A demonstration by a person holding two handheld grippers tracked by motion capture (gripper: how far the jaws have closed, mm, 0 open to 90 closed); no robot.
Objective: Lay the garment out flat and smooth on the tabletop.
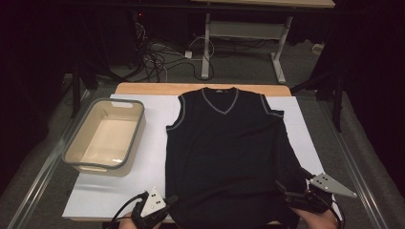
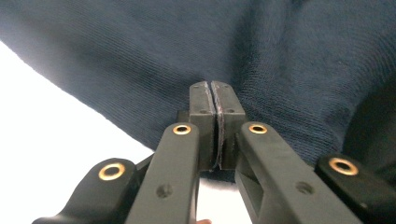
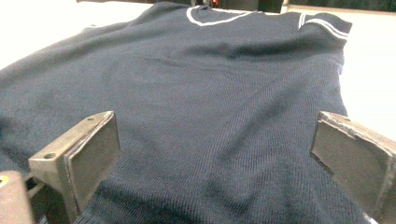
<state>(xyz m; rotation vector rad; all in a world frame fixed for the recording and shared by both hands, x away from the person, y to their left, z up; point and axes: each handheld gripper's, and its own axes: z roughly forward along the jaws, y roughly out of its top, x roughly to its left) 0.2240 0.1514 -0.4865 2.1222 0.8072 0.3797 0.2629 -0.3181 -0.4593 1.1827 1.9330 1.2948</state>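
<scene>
Jaws of the left gripper at seven o'clock are pinched together on the hem of the dark sleeveless sweater. At five o'clock the right gripper stands spread wide over its other hem corner. Sweater lies flat mid-table, collar toward twelve; beige basin at ten.

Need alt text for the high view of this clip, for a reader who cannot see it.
A dark sleeveless V-neck vest lies flat on a white table, with the person's left gripper shut at its near left hem corner and the right gripper at its near right corner. A beige tub sits on the table to the left of the vest.
</scene>
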